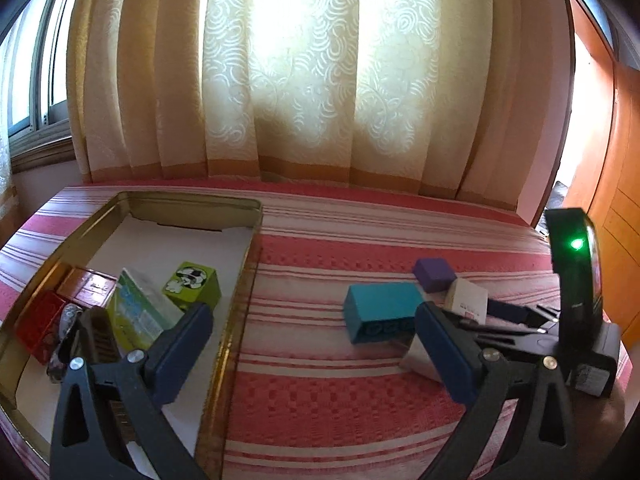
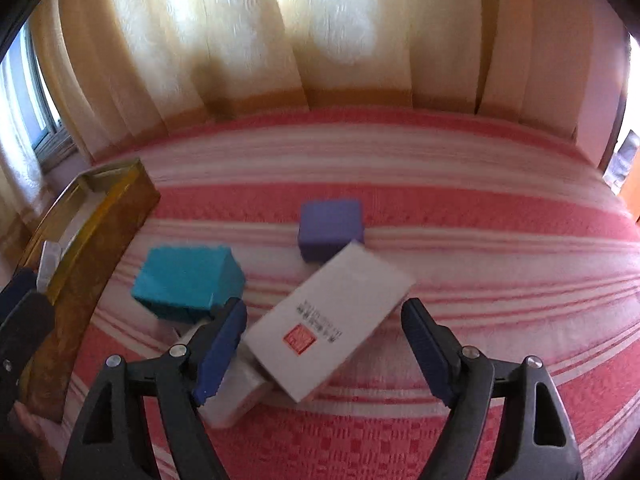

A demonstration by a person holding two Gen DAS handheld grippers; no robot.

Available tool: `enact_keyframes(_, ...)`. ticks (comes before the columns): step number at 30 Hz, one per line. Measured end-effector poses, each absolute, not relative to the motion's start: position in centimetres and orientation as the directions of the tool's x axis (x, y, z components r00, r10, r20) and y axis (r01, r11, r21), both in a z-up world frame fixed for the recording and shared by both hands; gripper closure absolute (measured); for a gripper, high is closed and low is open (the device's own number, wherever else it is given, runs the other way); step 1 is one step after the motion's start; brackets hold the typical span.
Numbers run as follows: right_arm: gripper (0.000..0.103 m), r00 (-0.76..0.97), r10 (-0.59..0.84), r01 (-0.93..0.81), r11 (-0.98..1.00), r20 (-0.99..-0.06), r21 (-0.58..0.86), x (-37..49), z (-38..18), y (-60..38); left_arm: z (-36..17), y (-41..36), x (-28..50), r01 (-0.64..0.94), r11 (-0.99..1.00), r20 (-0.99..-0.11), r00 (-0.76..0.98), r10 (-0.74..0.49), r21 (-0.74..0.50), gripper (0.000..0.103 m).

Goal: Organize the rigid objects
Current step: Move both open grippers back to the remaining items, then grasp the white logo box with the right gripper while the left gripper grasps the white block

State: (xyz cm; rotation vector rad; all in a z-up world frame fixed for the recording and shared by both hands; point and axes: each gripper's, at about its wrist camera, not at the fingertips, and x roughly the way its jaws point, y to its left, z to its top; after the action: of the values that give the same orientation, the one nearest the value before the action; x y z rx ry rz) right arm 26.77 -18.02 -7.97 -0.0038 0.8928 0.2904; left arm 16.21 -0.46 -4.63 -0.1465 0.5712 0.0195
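Observation:
A gold tin (image 1: 244, 280) at the left holds a green cartoon box (image 1: 192, 286), a green-white box (image 1: 136, 312), red boxes (image 1: 40, 326) and other small items. My left gripper (image 1: 316, 344) is open and empty, its left finger over the tin's right edge. On the cloth lie a teal box (image 2: 186, 280), a purple box (image 2: 330, 228) and a white box (image 2: 328, 320). My right gripper (image 2: 324, 344) is open around the white box, which is tilted, its near end resting on a second white box (image 2: 232, 396). The teal box (image 1: 380, 310) and purple box (image 1: 434, 274) also show in the left wrist view.
A red and white striped cloth (image 2: 480, 240) covers the table. Cream curtains (image 1: 312, 80) hang behind its far edge. An orange wooden door (image 1: 612, 184) stands at the right. The tin's outer wall (image 2: 100, 240) shows at the left of the right wrist view.

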Motion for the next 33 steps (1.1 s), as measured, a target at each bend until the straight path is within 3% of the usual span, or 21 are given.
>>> enact_keyframes(1, 0.029, 0.591, 0.254, -0.251, 0.960, -0.766, 0.125, 26.6, -7.9, -18.3, -4.8, -0.7, 16.3, -0.053, 0.990, -0.543, 0.839, -0.026, -0.129, 0.001)
enact_keyframes(3, 0.050, 0.577, 0.268, -0.272, 0.954, -0.771, 0.128, 26.3, -8.1, -18.8, -5.0, -1.1, 16.5, -0.041, 0.991, -0.550, 0.834, -0.035, -0.125, 0.001)
enact_keyframes(6, 0.058, 0.573, 0.296, -0.294, 0.945, -0.764, 0.145, 25.4, -8.1, -19.8, -5.3, -2.1, 16.6, -0.013, 0.993, -0.560, 0.827, -0.053, -0.114, 0.001)
enact_keyframes(12, 0.059, 0.566, 0.325, -0.323, 0.933, -0.758, 0.159, 24.4, -8.1, -20.8, -5.8, -4.7, 16.9, 0.046, 0.997, -0.582, 0.810, -0.075, -0.065, 0.001)
enact_keyframes(20, 0.059, 0.569, 0.278, -0.372, 0.926, -0.774, 0.058, 21.9, -7.8, -21.2, -6.3, -6.3, 17.9, 0.096, 0.995, -0.623, 0.777, -0.088, -0.021, 0.001)
enact_keyframes(24, 0.050, 0.575, 0.297, -0.360, 0.929, -0.763, 0.091, 22.6, -7.6, -21.3, -6.5, -6.3, 18.0, 0.095, 0.995, -0.634, 0.768, -0.091, -0.029, 0.001)
enact_keyframes(31, 0.050, 0.559, 0.320, -0.337, 0.931, -0.765, 0.144, 24.3, -7.8, -21.5, -7.0, -6.9, 18.6, 0.128, 0.992, -0.666, 0.738, -0.109, -0.021, 0.001)
enact_keyframes(33, 0.058, 0.558, 0.321, -0.340, 0.930, -0.765, 0.142, 24.3, -7.8, -21.5, -7.3, -7.5, 18.8, 0.148, 0.989, -0.681, 0.724, -0.112, -0.005, 0.001)
